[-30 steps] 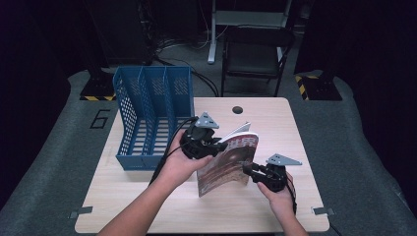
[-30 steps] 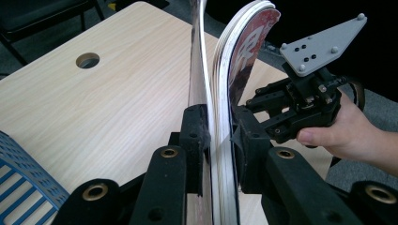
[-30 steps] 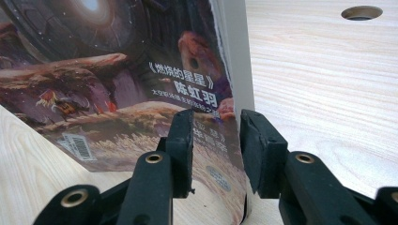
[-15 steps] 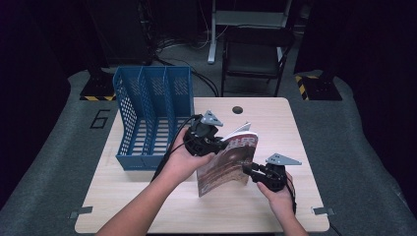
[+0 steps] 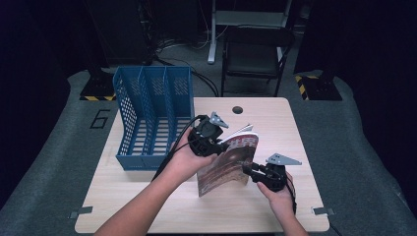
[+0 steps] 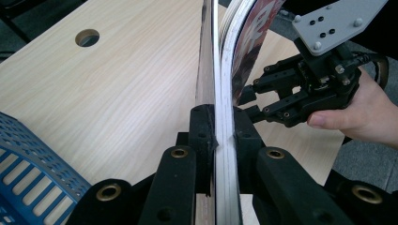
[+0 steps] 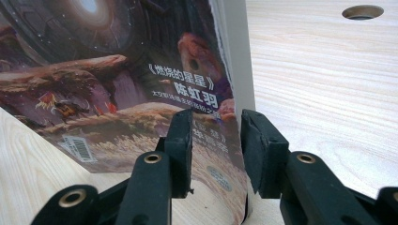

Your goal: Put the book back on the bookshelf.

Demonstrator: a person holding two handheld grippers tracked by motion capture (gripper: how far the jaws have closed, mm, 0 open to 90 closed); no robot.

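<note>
A magazine [image 5: 228,164] with a dark illustrated cover stands tilted on its lower edge on the wooden table [image 5: 147,196]. My left gripper [image 5: 223,146] has just been closing and is shut on the magazine's upper edge; in the left gripper view both pads [image 6: 202,126] press the stacked pages [image 6: 225,70]. My right gripper [image 5: 247,169] sits at the magazine's lower right edge. In the right gripper view the cover [image 7: 117,70] and its page edge run between the gripper's [image 7: 217,140] jaws, with a gap showing between the pads.
A blue three-slot file holder [image 5: 147,113] stands at the table's left, close behind the left hand. A round cable hole [image 5: 238,109] is near the table's far edge. A dark chair [image 5: 255,49] stands beyond the table.
The left gripper shifted slightly along the magazine's top edge and its jaws closed on it. The magazine stands a little more upright. The right hand has not moved.
</note>
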